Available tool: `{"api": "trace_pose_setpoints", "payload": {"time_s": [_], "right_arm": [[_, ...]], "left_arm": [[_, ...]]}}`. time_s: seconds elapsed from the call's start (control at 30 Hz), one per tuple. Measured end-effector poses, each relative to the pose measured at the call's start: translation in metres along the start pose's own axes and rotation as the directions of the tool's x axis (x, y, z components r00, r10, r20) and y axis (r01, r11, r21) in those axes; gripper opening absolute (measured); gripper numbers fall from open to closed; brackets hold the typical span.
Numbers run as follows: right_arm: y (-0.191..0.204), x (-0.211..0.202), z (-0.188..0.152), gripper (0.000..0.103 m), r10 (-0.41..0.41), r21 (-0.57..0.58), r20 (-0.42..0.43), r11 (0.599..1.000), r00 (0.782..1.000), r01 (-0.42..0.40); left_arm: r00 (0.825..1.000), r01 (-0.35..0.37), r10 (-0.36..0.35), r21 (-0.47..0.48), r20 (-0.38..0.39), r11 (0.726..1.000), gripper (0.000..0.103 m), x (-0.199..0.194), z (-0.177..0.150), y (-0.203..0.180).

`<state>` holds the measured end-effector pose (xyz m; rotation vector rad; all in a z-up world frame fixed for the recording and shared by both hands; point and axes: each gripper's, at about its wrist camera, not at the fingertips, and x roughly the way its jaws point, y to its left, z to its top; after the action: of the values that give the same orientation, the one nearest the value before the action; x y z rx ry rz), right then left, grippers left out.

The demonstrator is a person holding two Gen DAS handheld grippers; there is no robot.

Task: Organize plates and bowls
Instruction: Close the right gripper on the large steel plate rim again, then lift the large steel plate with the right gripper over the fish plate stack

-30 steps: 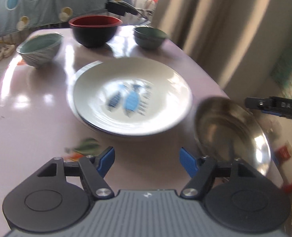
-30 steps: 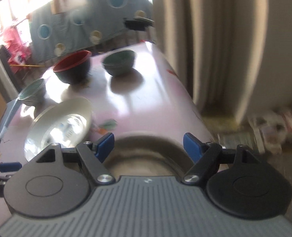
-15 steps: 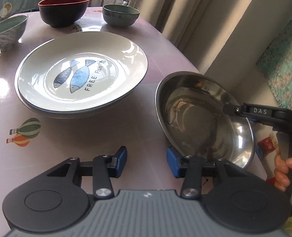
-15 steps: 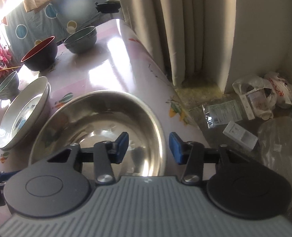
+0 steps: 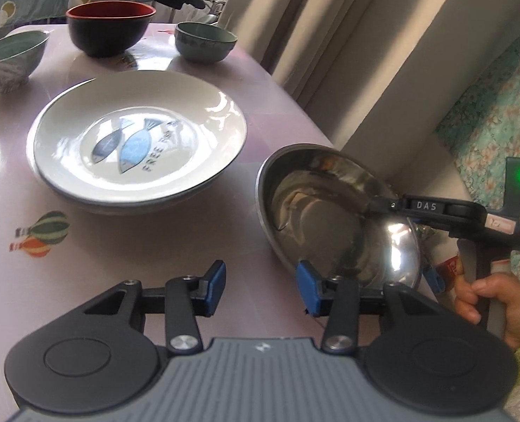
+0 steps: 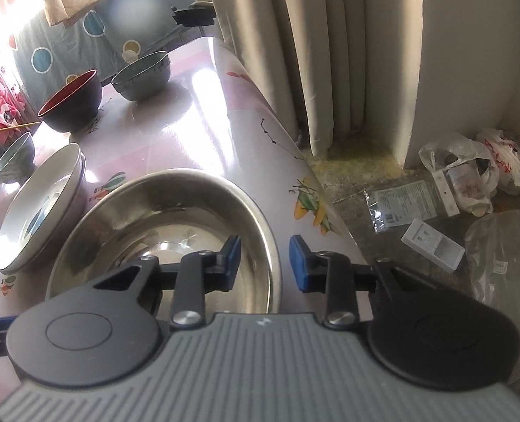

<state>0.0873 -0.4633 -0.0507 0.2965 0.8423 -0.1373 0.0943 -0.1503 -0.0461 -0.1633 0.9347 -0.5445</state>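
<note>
Both tongs gape: right tongs (image 6: pixel 265 260) straddle the steel bowl (image 6: pixel 175 218) rim; only the left view shows fish plate (image 5: pixel 136 137).

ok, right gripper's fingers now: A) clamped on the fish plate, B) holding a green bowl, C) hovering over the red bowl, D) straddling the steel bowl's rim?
D: the right gripper has one finger inside the steel bowl and one outside its rim, jaws not yet closed on it.

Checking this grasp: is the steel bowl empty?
Empty: the steel bowl shows only bare reflective metal inside, with the right gripper straddling its rim.
</note>
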Motion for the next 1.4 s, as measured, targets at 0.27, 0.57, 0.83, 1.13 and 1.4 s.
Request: {"api": "trace_pose_setpoints", "payload": {"time_s": [0.27, 0.57, 0.83, 1.13, 1.4], "right_arm": [[-0.009, -0.004, 0.0, 0.029, -0.005, 0.045, 0.004, 0.999, 1.0, 0.005], [-0.005, -0.001, -0.002, 0.03, -0.01, 0.019, -0.025, 1.0, 1.0, 0.011], [0.011, -0.007, -0.01, 0.024, -0.019, -0.034, -0.021, 0.999, 1.0, 0.018], [0.016, -0.031, -0.01, 0.021, 0.001, -0.001, 0.003, 1.0, 1.0, -0.001], [0.017, -0.057, -0.006, 0.021, 0.012, 0.009, 0.033, 1.0, 0.999, -0.012]], "left_arm": [[1.0, -0.001, 0.001, 0.029, -0.029, 1.0, 0.042, 0.027, 0.014, -0.012], [0.998, -0.031, 0.033, 0.035, -0.059, 0.999, 0.023, 0.049, 0.017, -0.016], [0.996, -0.078, 0.082, 0.083, -0.044, 0.994, 0.017, 0.042, 0.014, -0.025], [0.996, -0.091, 0.089, 0.128, 0.02, 0.988, 0.017, 0.02, 0.02, -0.032], [0.996, -0.081, 0.074, 0.128, 0.056, 0.989, 0.018, 0.004, 0.022, -0.036]]}}
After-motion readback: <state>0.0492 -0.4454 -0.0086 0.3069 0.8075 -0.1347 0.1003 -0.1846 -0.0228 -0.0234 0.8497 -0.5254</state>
